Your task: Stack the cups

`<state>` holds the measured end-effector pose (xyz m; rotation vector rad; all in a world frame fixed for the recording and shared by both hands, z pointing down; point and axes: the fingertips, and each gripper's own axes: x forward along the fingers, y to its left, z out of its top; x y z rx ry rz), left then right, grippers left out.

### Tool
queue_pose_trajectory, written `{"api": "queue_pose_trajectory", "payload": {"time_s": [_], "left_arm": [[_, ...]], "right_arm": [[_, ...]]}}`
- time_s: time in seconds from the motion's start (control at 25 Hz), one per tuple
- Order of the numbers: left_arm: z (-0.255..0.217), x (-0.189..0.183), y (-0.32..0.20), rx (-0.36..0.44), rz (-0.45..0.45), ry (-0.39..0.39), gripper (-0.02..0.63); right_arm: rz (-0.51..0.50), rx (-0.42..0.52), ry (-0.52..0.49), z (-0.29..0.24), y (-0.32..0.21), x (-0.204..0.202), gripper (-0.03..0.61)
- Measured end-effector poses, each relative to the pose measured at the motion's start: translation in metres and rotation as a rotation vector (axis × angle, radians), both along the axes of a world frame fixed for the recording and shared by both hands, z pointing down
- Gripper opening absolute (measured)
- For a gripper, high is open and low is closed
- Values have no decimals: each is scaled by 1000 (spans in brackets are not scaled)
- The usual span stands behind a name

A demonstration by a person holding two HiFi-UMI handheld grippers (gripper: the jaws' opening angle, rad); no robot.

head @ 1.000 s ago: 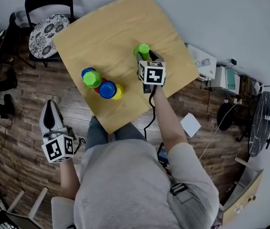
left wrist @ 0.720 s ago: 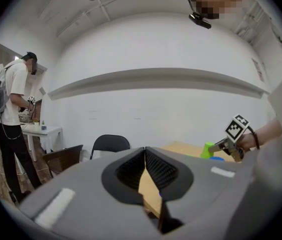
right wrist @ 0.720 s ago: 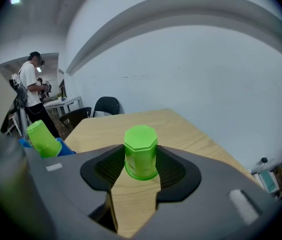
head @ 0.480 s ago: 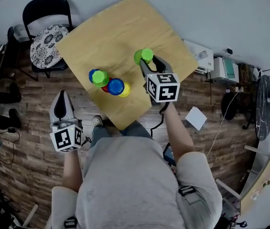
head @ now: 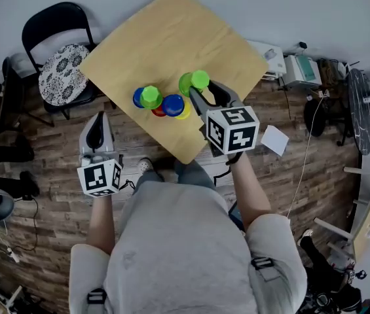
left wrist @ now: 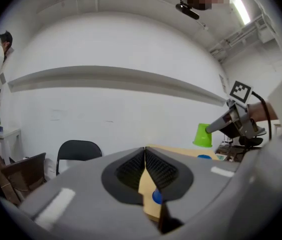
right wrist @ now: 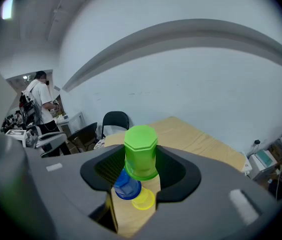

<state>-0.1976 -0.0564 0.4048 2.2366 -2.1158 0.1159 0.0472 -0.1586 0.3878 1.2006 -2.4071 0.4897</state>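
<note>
**A:** Where's the green cup (right wrist: 141, 151)?

**B:** Off the surface (head: 165, 38), upside down. The right gripper (head: 204, 91) grasps it across its sides, and the jaws have just been closing on it. It hangs over the near corner, above the blue cup (right wrist: 127, 186) and yellow cup (right wrist: 143, 200).

**A:** And the left gripper (left wrist: 144, 159)?

**B:** Clenched on nothing, out over the floor (head: 54, 169), well apart from the cups.

**A:** So how do I set it down well?

**B:** Settle the target first. The blue cup looks nearest. It touches the yellow cup, but I can't tell whether it sits on it. Bring the green cup squarely over it with the mouth level. Then lower it straight, so the rim slips over the blue cup and doesn't nudge it.

**A:** What could go wrong?

**B:** These cups are probably light and could skid if bumped. A second green cup (head: 150, 97) stands just beside, with a red cup (head: 160, 112) between, and a wide swing could clip them. Hold the grip until the green cup is seated, then let the jaws go and pull back the way you came.
</note>
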Motion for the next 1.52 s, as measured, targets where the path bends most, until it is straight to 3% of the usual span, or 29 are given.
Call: {"api": "queue_pose_trajectory", "payload": {"time_s": [0.44,0.96,1.52], "left_arm": [[1,-22,24,20,108,22,60],[8,-76,49,18,65,34,60],[7,-94,47,24,66,34,60]], "right_arm": [[28,-8,63,-5,53,-53,192],[90,-27,126,17,44,-80,193],[138,-15,132,20,42,-79,196]]}}
